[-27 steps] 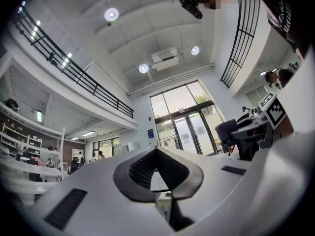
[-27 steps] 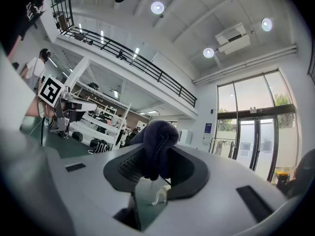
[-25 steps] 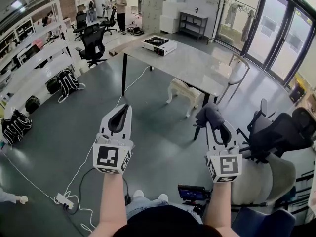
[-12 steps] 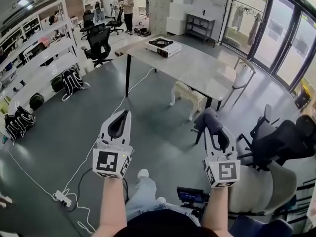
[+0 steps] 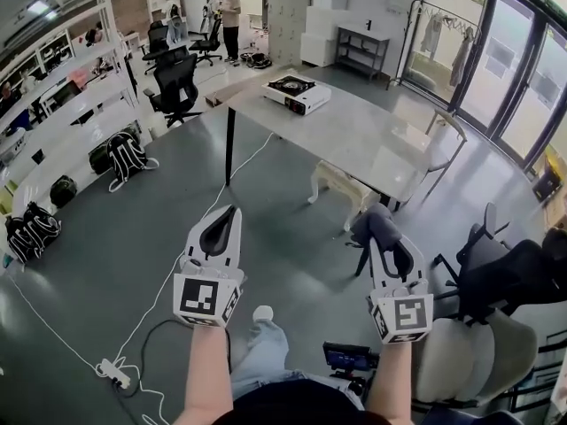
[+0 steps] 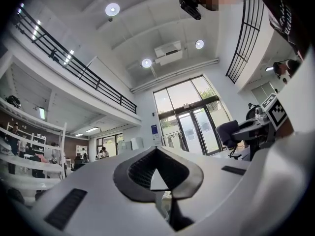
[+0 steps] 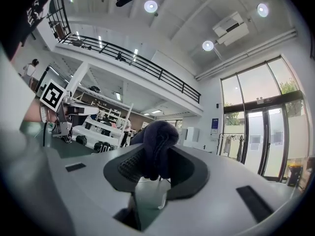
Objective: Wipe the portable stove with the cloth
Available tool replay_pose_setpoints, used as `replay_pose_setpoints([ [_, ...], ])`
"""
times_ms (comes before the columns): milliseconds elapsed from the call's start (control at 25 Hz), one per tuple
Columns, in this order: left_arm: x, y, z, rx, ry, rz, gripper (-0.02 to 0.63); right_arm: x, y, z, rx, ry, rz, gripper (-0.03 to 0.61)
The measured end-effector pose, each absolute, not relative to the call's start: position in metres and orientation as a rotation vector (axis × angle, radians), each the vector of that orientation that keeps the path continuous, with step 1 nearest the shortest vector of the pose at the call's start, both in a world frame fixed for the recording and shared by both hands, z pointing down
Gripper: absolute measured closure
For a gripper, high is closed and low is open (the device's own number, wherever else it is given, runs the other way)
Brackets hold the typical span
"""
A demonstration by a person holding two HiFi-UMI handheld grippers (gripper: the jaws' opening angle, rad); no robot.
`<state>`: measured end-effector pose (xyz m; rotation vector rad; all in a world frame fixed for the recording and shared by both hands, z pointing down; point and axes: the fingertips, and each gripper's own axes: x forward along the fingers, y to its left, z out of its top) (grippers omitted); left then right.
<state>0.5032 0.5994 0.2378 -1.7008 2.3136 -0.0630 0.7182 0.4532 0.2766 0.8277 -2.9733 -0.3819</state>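
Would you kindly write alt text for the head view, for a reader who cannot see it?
The right gripper is shut on a dark cloth and the left gripper is shut and empty, both held out over a grey floor. A portable stove sits at the far end of a table.

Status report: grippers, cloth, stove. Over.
Left gripper shut, empty. Right gripper shut on cloth. Portable stove on far end of table, out of reach. Cable on floor, left of path.
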Motion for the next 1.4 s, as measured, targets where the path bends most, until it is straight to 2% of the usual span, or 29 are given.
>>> replay_pose_setpoints([
  [680,0.292,0.454,0.237,-1.789,2.270,-0.048,0.603,0.512,0.325,0.272,0.925,-2.917,-0.345,0.454],
  [1400,0.165,0.381,0.271,-1.763,2.379,-0.015,0.603,0.382,0.230,0.297,0.830,-2.879,-0.322,0.454],
])
